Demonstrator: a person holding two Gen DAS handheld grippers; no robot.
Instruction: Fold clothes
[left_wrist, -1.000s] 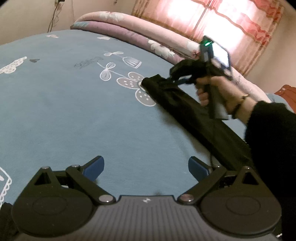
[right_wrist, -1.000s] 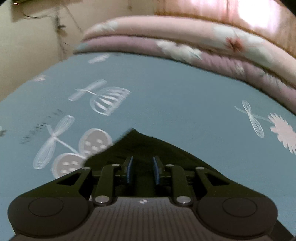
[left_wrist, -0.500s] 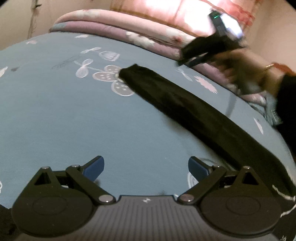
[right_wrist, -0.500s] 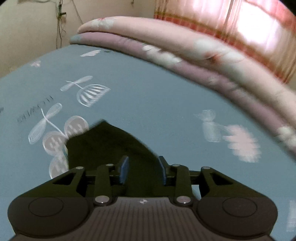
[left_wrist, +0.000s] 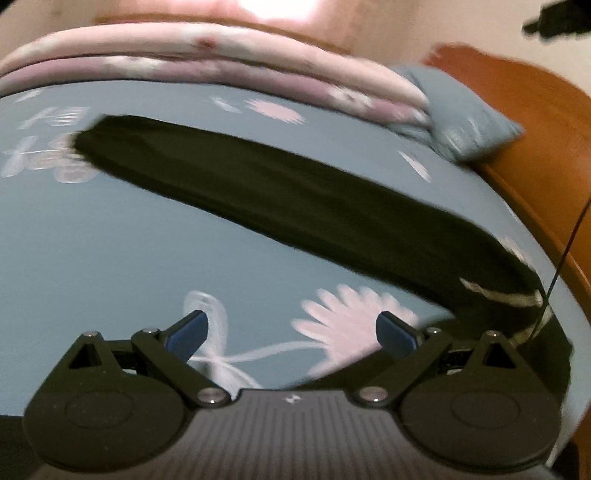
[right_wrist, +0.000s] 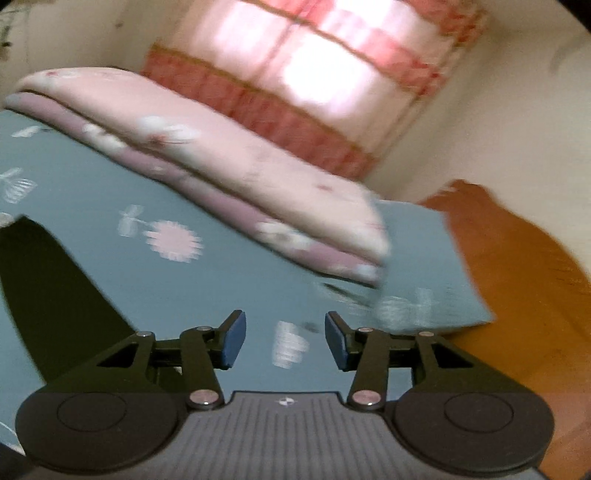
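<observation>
Left gripper (left_wrist: 291, 332): black two-finger frame with blue pads (left_wrist: 188, 334), angled downward, jaws spread wide, nothing between them. Right gripper (right_wrist: 284, 339): same build, blue pads (right_wrist: 233, 341), angled downward, jaws part-way apart and opening, nothing between them; in the left wrist view only a blurred dark part shows at the upper right corner.

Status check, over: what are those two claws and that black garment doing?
Left claw open, empty. Right claw opening, nothing between. Black garment lies stretched across the blue bed sheet, untouched. Nothing in the way.
</observation>
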